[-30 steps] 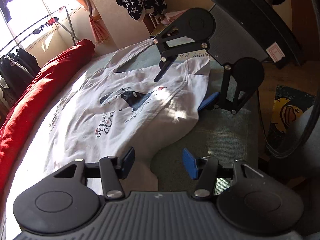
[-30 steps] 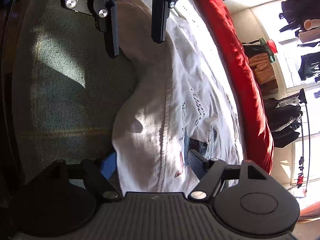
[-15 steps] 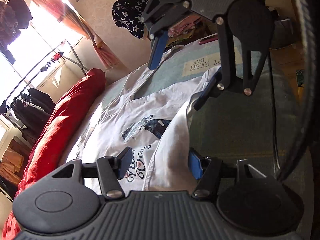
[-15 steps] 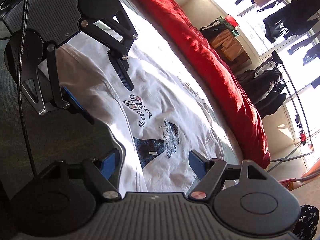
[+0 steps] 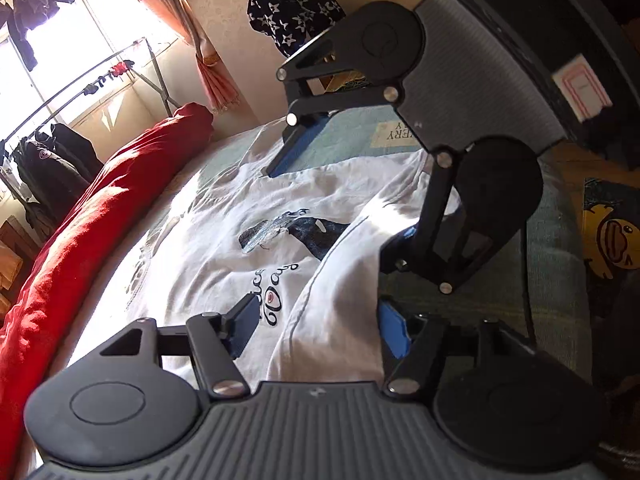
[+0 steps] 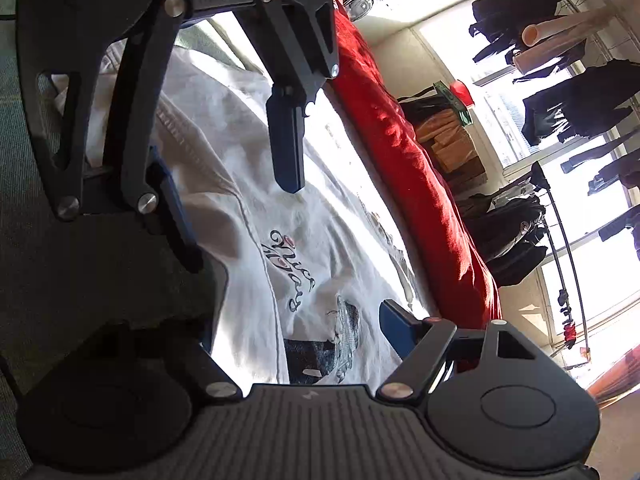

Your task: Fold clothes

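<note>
- A white printed T-shirt [image 5: 224,248] lies on the bed, its near side edge turned over the print.
- Left gripper [image 5: 316,328] and right gripper [image 6: 296,332] gape wide, straddling that folded edge, clamping nothing.
- The rest lies flat, unfolded.

The shirt [image 5: 224,248] lies on the bed [image 5: 560,280], beside the quilt [image 5: 80,232].

red duvet [image 5: 92,216] – clothes rack [image 5: 80,80] – star-print garment [image 5: 296,12] – curtain [image 5: 188,28]

Black ribbed grippers, blue-padded fingers [image 5: 394,334], silver screws
</note>
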`<state>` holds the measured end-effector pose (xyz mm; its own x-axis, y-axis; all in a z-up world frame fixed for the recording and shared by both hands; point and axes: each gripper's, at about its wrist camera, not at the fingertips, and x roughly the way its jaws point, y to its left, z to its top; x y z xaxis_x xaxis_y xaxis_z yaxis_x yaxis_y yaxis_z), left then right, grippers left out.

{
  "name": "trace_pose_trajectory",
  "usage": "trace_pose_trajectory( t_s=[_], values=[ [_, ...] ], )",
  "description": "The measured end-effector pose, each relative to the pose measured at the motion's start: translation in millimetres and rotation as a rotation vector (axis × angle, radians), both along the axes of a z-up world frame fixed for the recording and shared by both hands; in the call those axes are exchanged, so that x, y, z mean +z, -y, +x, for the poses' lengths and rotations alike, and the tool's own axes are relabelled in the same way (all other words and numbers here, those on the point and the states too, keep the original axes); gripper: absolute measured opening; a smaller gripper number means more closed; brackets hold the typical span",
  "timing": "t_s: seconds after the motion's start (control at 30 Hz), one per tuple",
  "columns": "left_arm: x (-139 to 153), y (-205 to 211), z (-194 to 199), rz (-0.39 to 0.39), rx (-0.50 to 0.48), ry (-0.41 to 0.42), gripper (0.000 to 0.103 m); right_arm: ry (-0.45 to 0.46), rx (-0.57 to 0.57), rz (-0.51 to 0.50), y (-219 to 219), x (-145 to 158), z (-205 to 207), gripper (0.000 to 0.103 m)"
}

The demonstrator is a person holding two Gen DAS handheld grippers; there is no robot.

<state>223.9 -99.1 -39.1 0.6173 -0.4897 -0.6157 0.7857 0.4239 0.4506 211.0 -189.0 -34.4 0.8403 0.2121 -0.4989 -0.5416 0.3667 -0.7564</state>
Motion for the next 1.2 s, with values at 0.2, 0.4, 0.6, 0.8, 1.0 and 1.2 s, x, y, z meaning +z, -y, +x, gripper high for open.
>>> trace_pose_trajectory(
  t_s=[0.2, 0.4, 0.6, 0.8, 1.0, 1.2],
  values=[
    [-21, 15, -11, 0.072, -0.003, 0.138, 0.069, -0.007, -0.017, 0.093, 5, 36, 2, 0.081],
    [-21, 4, -12, 0.124, 0.126, 0.208, 0.057, -0.064, -0.039, 0.138, 11, 48, 8, 0.081],
    [-22, -12, -31, 0.212, 0.165, 0.283, 0.034, -0.118, -0.01, 0.108, 10, 39, 6, 0.079],
    [-7, -17, -21, 0.168, 0.122, 0.115, 0.008, -0.247, 0.001, 0.091, 6, 31, 10, 0.031],
    [13, -37, -10, 0.126, 0.024, -0.18, 0.005, -0.631, -0.001, 0.181, 18, 40, 28, 0.012],
    [-10, -35, -30, 0.196, -0.02, -0.342, 0.005, -0.971, 0.021, 0.093, 19, 3, 17, 0.012]
  ],
)
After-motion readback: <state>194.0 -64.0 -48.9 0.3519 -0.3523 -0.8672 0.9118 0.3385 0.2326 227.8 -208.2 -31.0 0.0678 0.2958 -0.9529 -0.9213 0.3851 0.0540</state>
